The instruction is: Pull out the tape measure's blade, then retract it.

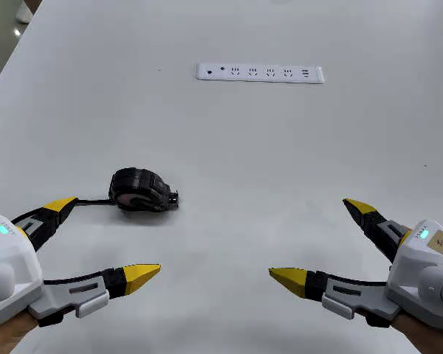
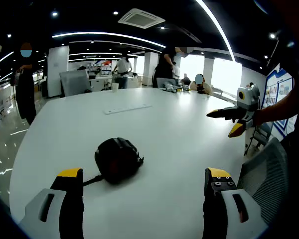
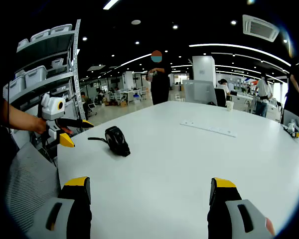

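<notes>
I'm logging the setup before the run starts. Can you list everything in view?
Tape measure: one, black, on the table just ahead of the left tongs, no blade pulled out.
Power strip: one, white, far side of the table.
Table: one, white.
Shelving: one unit, pale bins, beyond the table.
Bystanders: several, in the office behind.
Left tongs: one, yellow-tipped, open.
Right tongs: one, yellow-tipped, open.

Long white table [image 1: 295, 147] with a power strip [image 1: 260, 72]; shelving [image 3: 76, 64] with bins [image 3: 40, 35]; black ceiling [image 2: 189, 20], strip lights [image 2: 109, 36]; bright windows [image 2: 226, 74].
</notes>
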